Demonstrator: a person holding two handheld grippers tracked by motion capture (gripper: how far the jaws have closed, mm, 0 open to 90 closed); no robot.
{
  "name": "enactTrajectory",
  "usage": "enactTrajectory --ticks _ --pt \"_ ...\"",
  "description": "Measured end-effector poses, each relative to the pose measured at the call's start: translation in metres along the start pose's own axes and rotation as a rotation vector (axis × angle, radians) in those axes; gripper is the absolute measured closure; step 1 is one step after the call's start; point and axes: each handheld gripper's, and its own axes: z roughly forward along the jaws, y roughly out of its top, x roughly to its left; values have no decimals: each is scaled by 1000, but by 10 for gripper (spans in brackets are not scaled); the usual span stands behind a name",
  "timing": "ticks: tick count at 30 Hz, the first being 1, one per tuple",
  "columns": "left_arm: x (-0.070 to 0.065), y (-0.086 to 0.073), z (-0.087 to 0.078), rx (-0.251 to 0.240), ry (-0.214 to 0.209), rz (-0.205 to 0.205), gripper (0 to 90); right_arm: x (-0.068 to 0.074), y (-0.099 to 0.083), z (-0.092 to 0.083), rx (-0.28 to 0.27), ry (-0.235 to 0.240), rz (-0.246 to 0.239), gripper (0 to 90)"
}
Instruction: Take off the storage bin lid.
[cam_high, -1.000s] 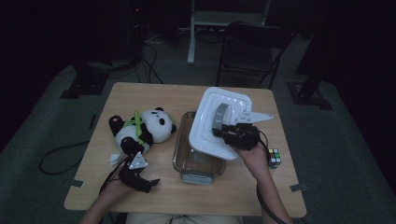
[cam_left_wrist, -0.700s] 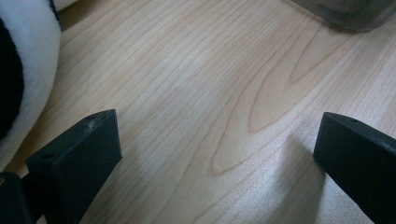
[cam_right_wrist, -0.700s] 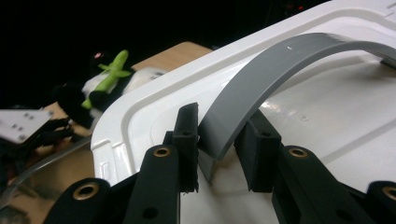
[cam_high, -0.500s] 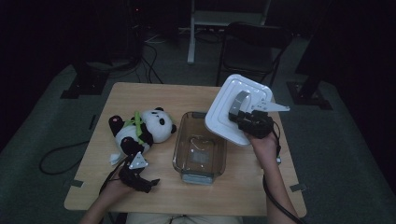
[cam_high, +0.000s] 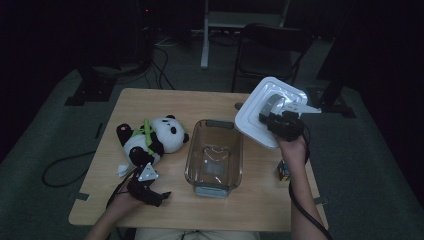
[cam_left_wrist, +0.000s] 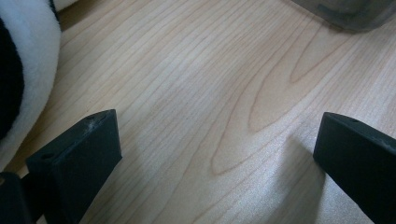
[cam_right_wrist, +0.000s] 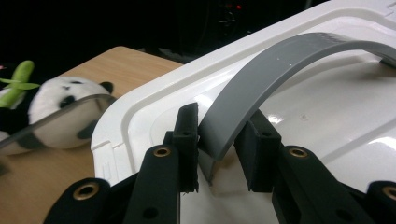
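My right gripper (cam_high: 268, 117) is shut on the grey arched handle (cam_right_wrist: 261, 84) of a white plastic lid (cam_high: 250, 122), which it holds tilted in the air over the table's back right part. In the right gripper view the pads (cam_right_wrist: 187, 135) pinch the handle's lower end, with the lid (cam_right_wrist: 327, 121) behind it. A clear glass container (cam_high: 215, 155) stands uncovered at the middle of the table. My left gripper (cam_high: 159, 196) rests low at the front left, jaws wide open over bare wood (cam_left_wrist: 219, 154), just below a plush panda (cam_high: 152, 137).
A small colour cube (cam_high: 283, 171) sits by the right forearm near the table's right edge. The panda's white fur (cam_left_wrist: 23, 70) lies close to the left jaw. A dark chair (cam_high: 270, 50) stands behind the table (cam_high: 165, 105).
The right hand has carried the lid rightward, from above the glass container to the table's right side, tilting it up more. The left gripper has stayed where it was.
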Motion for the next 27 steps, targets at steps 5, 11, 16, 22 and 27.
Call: enactTrajectory --ticks 5,11,16,22,27 --pt "0 0 0 0 0 0 14 -14 -8 3 8 -39 33 704" --pt "0 0 0 0 -1 -2 14 -27 -16 13 20 -66 79 704" --pt "0 0 0 0 -1 -2 14 -31 -21 23 30 -89 94 704" --pt "0 0 0 0 -1 -2 14 -36 -26 38 38 -113 135 704" --pt "0 0 0 0 -1 -2 14 -39 -34 51 54 -126 168 704"
